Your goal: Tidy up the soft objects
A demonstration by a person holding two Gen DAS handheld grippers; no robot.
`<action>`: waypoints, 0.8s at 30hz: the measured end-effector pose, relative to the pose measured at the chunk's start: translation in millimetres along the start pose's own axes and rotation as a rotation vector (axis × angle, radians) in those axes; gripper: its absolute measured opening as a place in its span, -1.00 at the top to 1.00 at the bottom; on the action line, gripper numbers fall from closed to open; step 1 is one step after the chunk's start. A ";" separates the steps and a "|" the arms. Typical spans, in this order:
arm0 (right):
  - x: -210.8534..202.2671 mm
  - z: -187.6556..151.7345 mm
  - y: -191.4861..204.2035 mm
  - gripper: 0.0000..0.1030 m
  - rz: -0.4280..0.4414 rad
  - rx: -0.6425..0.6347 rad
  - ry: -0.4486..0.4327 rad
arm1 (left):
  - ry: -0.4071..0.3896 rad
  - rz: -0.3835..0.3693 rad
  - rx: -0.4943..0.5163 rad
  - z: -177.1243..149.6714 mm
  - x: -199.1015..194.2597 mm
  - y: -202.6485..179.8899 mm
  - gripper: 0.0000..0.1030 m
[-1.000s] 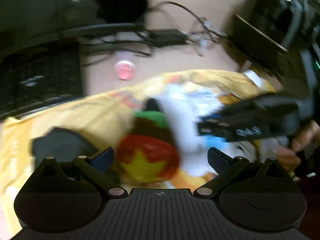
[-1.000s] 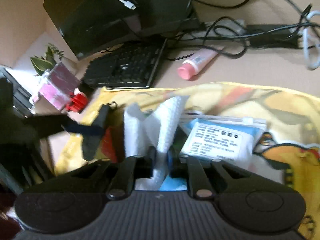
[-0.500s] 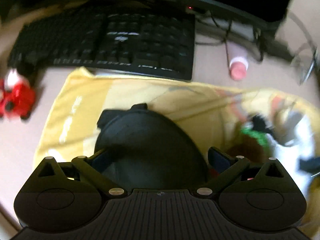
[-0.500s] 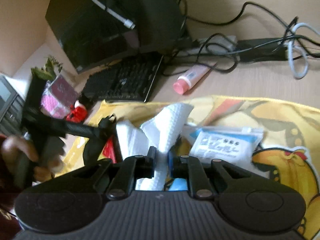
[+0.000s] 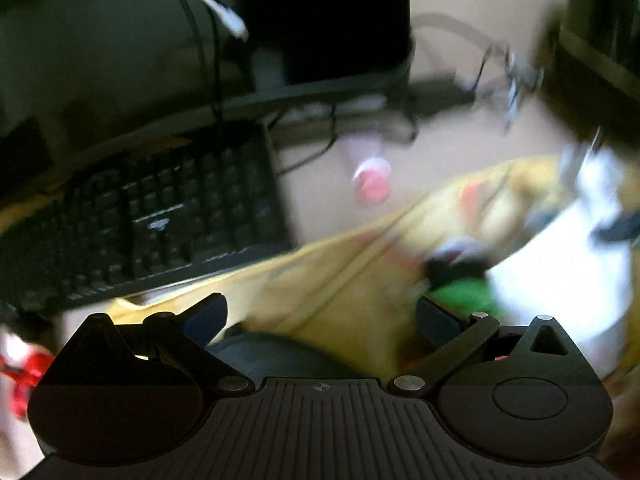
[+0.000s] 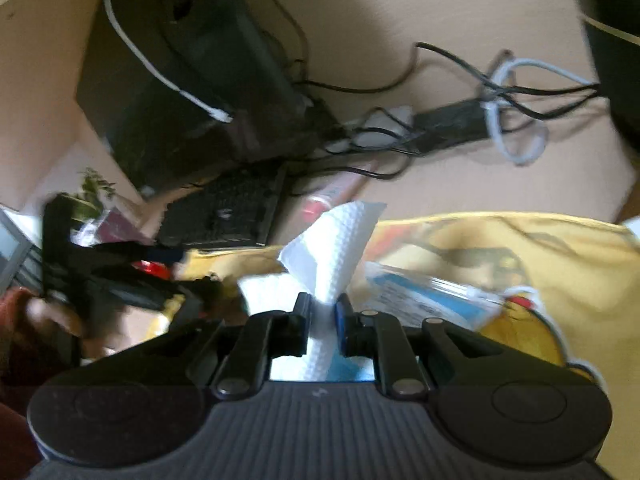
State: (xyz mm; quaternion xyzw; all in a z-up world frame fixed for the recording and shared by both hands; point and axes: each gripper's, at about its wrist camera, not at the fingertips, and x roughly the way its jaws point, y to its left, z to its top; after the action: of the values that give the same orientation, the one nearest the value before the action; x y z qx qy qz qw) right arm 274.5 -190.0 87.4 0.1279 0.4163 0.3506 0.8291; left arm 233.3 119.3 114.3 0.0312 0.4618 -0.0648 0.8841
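My right gripper (image 6: 322,316) is shut on a white paper towel (image 6: 332,248), which stands up from between its pads above the yellow printed cloth (image 6: 540,256). A blue and white packet (image 6: 420,292) lies on the cloth just right of the towel. My left gripper (image 5: 322,314) is open over the same yellow cloth (image 5: 340,280). A dark rounded object (image 5: 280,354) lies low between its fingers, touched by neither. A blurred green and black plush (image 5: 460,284) sits by the right finger, with the white towel (image 5: 560,264) beyond it.
A black keyboard (image 5: 152,216) lies behind the cloth, with a pink-capped tube (image 5: 372,180) beside it. A black computer case (image 6: 180,72) and tangled cables (image 6: 500,112) fill the back of the desk. A red toy (image 5: 20,364) sits at the left edge. A hand (image 6: 44,316) holds the left tool.
The right gripper has lifted with the paper towel still in it. The left gripper's view has swung from the red star plush over the dark object towards the keyboard; its jaws stayed open.
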 end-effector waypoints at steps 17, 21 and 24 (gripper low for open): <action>-13.4 -3.4 -7.2 -0.06 -0.143 -0.090 -0.014 | 0.121 -0.437 0.337 -18.9 37.8 -157.6 -1.00; 4.9 -4.8 20.0 -0.28 -0.119 -0.218 0.016 | 0.137 -0.443 0.300 -20.9 40.5 -151.3 -1.00; 18.1 -8.9 32.1 -0.27 -0.151 -0.319 0.040 | 0.158 -0.432 0.289 -25.1 41.5 -150.3 -1.00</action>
State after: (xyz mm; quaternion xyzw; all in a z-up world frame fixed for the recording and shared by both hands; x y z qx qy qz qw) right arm 259.7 -155.1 87.2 -0.0442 0.3803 0.3515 0.8543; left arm 214.8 -30.1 66.6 0.0628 0.5112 -0.3147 0.7973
